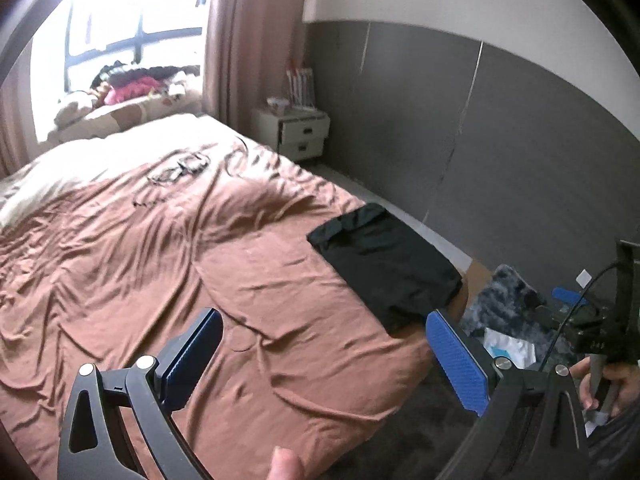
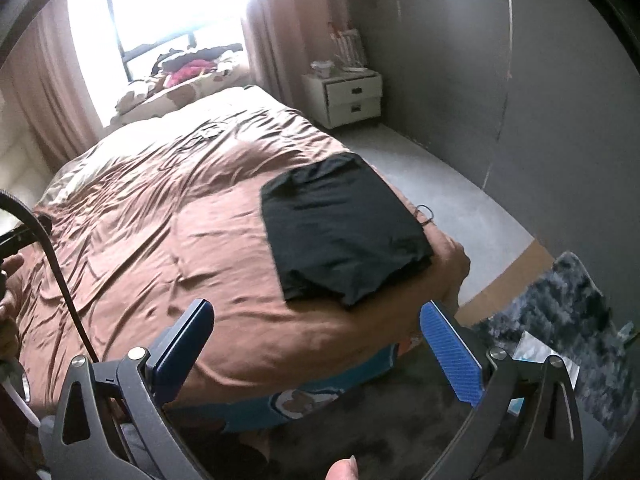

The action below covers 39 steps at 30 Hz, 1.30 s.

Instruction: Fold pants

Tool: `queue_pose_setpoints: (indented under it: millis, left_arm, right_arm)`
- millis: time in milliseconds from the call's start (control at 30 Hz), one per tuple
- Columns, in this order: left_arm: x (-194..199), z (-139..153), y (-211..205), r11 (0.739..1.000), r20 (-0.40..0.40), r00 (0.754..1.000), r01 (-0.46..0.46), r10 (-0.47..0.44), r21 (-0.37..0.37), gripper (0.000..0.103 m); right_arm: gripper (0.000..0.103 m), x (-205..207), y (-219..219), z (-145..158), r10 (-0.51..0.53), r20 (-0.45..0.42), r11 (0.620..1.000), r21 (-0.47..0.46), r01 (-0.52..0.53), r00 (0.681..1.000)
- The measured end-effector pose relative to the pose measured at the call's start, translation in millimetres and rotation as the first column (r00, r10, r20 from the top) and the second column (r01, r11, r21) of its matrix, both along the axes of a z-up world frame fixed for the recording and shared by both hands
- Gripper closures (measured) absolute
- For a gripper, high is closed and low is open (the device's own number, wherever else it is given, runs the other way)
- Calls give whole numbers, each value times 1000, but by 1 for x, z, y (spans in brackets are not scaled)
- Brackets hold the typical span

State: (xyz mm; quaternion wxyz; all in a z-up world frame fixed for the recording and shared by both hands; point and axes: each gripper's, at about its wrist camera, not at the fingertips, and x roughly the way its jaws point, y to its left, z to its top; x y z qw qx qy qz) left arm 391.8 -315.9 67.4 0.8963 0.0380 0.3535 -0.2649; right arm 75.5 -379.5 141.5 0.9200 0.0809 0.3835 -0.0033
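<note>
Two grippers hang over the near end of the bed (image 1: pixel 168 248), both with jaws spread wide and nothing between them. The left gripper (image 1: pixel 324 354) and the right gripper (image 2: pixel 316 344) are both clear of the pants (image 2: pixel 340 232), which lie folded into a dark rectangle on the brown cover near the bed's near right corner, close to its right edge. In the left view the same pants (image 1: pixel 384 264) sit beyond and between the blue pads.

Past the bed's far right corner stands a white nightstand (image 2: pixel 348 98) with two drawers against the grey wall. Behind the bed's head, a heap of clothes (image 2: pixel 192 66) lies on the sill of a bright window, flanked by pink curtains (image 1: pixel 240 48). Thin cables (image 1: pixel 176 172) lie on the cover toward the far end of the bed. On the floor right of the bed's near corner lies a dark mottled rug (image 2: pixel 560 308). Nothing lies between either gripper and the pants.

Glare washes out the window. A thumb tip (image 2: pixel 344 470) shows at the bottom edge, cut off. The items on the nightstand are too small to make out. In the left view, a hand (image 1: pixel 600 384) at the right edge is partly cut off.
</note>
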Motion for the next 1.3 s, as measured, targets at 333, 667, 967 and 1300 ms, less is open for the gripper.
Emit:
queue_pose_setpoints:
  millis: [333, 667, 967, 1300]
  left_arm:
    - [-55, 20, 52, 998, 60, 997, -44, 46, -33, 0]
    - [-110, 33, 95, 994, 124, 988, -86, 94, -66, 0]
    - [-154, 33, 121, 990, 170, 977, -114, 126, -82, 0]
    - [-204, 24, 156, 983, 200, 965, -152, 171, -107, 0]
  right_arm:
    - [0, -37, 34, 16, 55, 53, 998, -13, -55, 997]
    - [0, -72, 64, 20, 96, 93, 995, -29, -93, 991]
    - [0, -108, 88, 20, 120, 156, 992, -50, -114, 980]
    - [0, -148, 113, 8, 156, 218, 988, -39, -151, 964]
